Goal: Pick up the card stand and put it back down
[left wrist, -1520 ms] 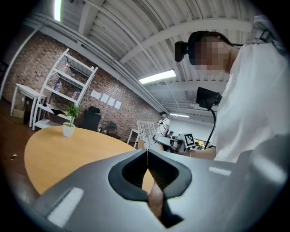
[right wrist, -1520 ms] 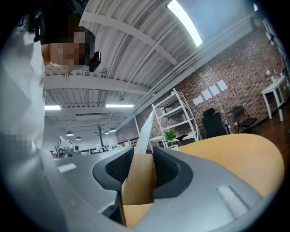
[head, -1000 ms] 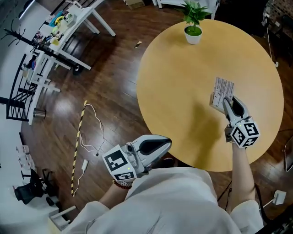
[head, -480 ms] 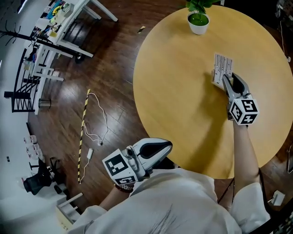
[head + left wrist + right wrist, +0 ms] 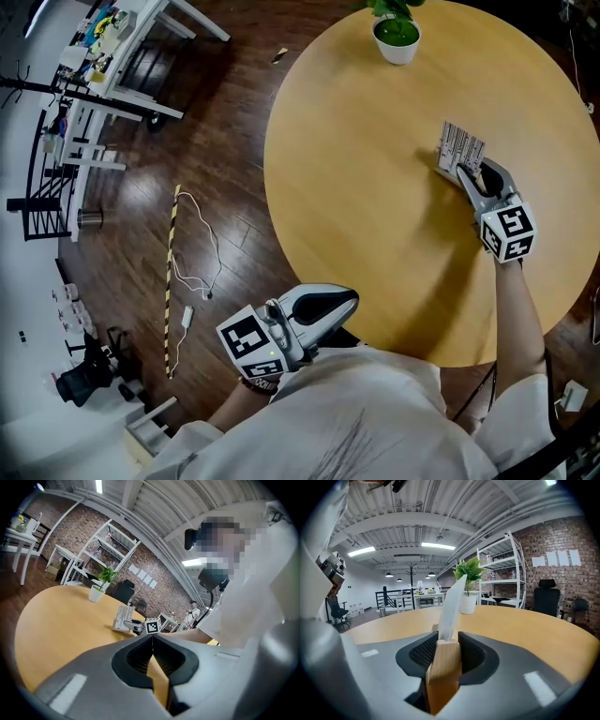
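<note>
Card stand [image 5: 457, 153]: wooden base with a white card [image 5: 453, 604] upright in it, sitting over the right half of the round table [image 5: 356, 187], well in from the rim. We have the right gripper [image 5: 466, 176] clamped on the wooden base, jaws pressed against both its sides, card sticking up past the fingertips. We can't tell whether the base is touching the tabletop or held just clear of it. Potted plant [image 5: 396, 36] is at the table's far edge, well apart from the stand, in a white pot. Left gripper [image 5: 349, 298] is off the table, held near its closest rim in front of the person's white shirt [image 5: 356, 412]. Its jaws are pressed together at the tips with nothing pinched, and it points across the table toward the stand. Off the table's left side we see dark wood floor [image 5: 234, 122], a thin white cable [image 5: 202, 253] lying loose on it, and a yellow-black striped strip [image 5: 172, 281] just beside the cable. Further left of the table is a white desk [image 5: 122, 47] with clutter on top, too small for us to identify.
</note>
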### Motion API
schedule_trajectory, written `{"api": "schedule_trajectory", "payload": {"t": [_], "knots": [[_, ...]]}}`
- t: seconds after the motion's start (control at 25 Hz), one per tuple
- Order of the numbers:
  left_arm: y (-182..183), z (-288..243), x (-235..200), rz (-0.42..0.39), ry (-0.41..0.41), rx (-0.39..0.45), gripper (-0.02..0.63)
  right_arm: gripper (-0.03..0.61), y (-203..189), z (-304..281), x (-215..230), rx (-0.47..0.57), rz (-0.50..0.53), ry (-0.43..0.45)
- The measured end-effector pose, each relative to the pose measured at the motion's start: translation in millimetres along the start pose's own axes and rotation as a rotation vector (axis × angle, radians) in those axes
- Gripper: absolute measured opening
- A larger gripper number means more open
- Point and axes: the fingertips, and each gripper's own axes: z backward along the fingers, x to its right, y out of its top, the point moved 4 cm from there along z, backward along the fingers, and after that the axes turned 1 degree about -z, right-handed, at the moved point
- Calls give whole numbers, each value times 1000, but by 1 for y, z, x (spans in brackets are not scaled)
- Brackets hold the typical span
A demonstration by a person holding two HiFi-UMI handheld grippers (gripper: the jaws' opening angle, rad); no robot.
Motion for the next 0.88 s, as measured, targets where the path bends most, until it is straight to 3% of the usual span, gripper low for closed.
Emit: {"api": "schedule_trajectory", "payload": {"t": [0.4, 0.72, 0.88], "knots": [[-13, -20, 13, -10, -60, -63, -6, 137, -16, 5, 1, -66, 71, 55], [-17, -31, 33, -16, -118, -84, -6, 136, -23, 8, 9, -116, 65, 51], [-16, -19, 33, -40, -102, -66, -6, 187, -29, 15, 14, -123, 15, 10]]}}
